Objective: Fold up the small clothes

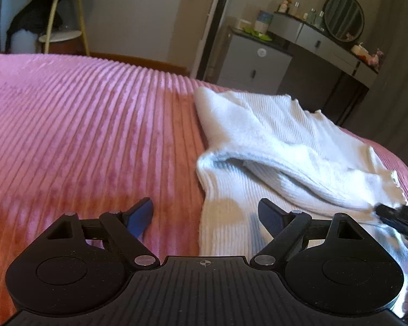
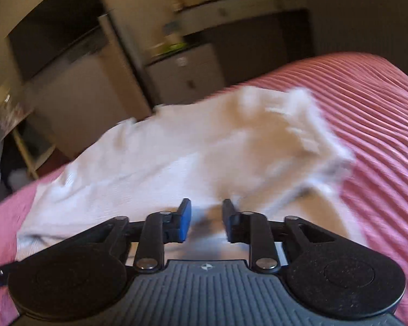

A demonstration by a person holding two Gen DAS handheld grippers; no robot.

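Observation:
A white ribbed knit garment (image 1: 272, 146) lies on the pink ribbed bedspread (image 1: 81, 125), with one part folded over itself. My left gripper (image 1: 206, 214) is open and empty, low over the garment's near left edge. My right gripper (image 2: 206, 221) is partly open, its jaws a short gap apart, just above the garment (image 2: 176, 149); that view is motion-blurred. The right gripper's tip also shows at the left wrist view's right edge (image 1: 394, 214), touching the cloth.
The bed's far edge (image 1: 149, 62) drops off to the floor. Beyond it stand a grey cabinet (image 1: 255, 68), a dressing table with a round mirror (image 1: 342, 17) and a small round side table (image 1: 65, 11). The bedspread also shows on the right (image 2: 380, 125).

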